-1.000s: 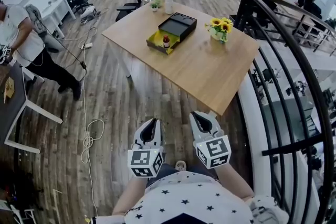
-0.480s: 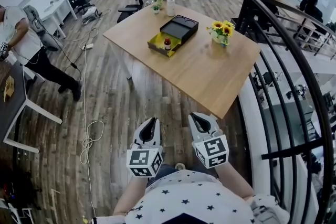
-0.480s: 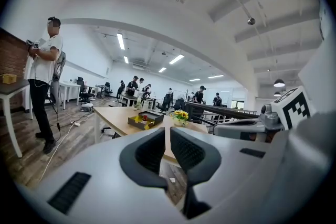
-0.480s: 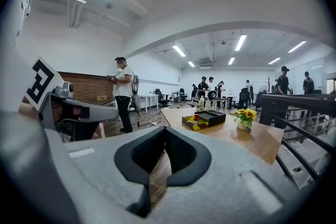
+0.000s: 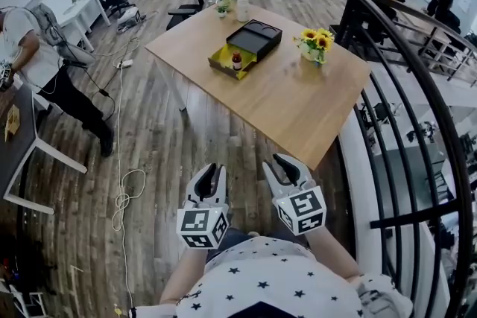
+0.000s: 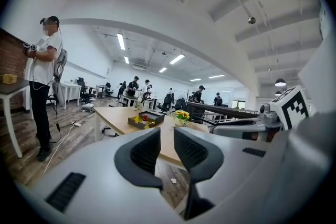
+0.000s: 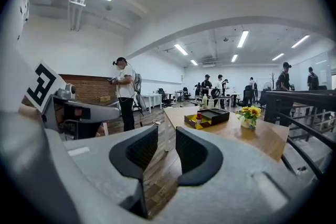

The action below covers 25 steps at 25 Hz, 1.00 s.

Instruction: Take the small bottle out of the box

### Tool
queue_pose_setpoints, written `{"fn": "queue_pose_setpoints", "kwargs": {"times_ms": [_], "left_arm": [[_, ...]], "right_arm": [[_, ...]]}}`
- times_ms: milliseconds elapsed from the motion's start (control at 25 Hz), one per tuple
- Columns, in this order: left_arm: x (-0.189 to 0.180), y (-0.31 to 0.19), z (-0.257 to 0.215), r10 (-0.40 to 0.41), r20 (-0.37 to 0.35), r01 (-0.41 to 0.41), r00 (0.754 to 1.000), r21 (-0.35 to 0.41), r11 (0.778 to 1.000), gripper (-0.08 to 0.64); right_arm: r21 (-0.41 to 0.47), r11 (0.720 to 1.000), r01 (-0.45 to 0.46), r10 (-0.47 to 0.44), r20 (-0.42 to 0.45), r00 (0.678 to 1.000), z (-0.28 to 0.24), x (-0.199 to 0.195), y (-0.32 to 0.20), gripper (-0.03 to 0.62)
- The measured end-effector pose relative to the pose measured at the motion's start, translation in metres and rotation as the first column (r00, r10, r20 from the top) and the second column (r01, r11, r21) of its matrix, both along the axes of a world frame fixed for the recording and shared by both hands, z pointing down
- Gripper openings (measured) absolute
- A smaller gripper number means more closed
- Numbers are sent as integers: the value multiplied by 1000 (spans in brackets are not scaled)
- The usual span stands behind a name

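Though far beyond tools [image 5: 211, 173] [image 5: 282, 166] (newly parted, empty), small bottle [image 5: 236, 59] in box [image 5: 221, 56].

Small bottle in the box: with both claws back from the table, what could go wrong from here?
1. The small bottle stands upright in the yellow part of the box; an off-centre claw may tip it or drag the box.
2. The left claw and right claw, empty, have just been opening but show only a narrow gap, perhaps too tight for the bottle.
3. The sunflower vase beside the box could be knocked by the right claw.
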<state>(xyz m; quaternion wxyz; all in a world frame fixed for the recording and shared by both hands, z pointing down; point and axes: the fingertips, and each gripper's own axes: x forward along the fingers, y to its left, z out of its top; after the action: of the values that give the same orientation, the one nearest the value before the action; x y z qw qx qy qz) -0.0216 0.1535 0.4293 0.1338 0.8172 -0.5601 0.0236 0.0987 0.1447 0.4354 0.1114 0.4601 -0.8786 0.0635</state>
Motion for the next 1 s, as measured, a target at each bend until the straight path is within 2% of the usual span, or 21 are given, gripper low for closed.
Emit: {"fn": "queue_pose_setpoints", "kwargs": {"times_ms": [280,560,1000], "left_arm": [[1,-2,2,-7,4,7,1000,-15,1000,118],[4,-18,8,-2,9,2,1000,-20,1000,164],[-5,-91,18,9,6,-9,1000,-32,999,186]], "right_arm": [[-14,1000,25,-25,-2,1000,1,1,-5,167],[-18,1000,21,-21,0,1000,6,4,-23,210],[-42,999,7,-6,25,1000,16,-7,-96,222]]}}
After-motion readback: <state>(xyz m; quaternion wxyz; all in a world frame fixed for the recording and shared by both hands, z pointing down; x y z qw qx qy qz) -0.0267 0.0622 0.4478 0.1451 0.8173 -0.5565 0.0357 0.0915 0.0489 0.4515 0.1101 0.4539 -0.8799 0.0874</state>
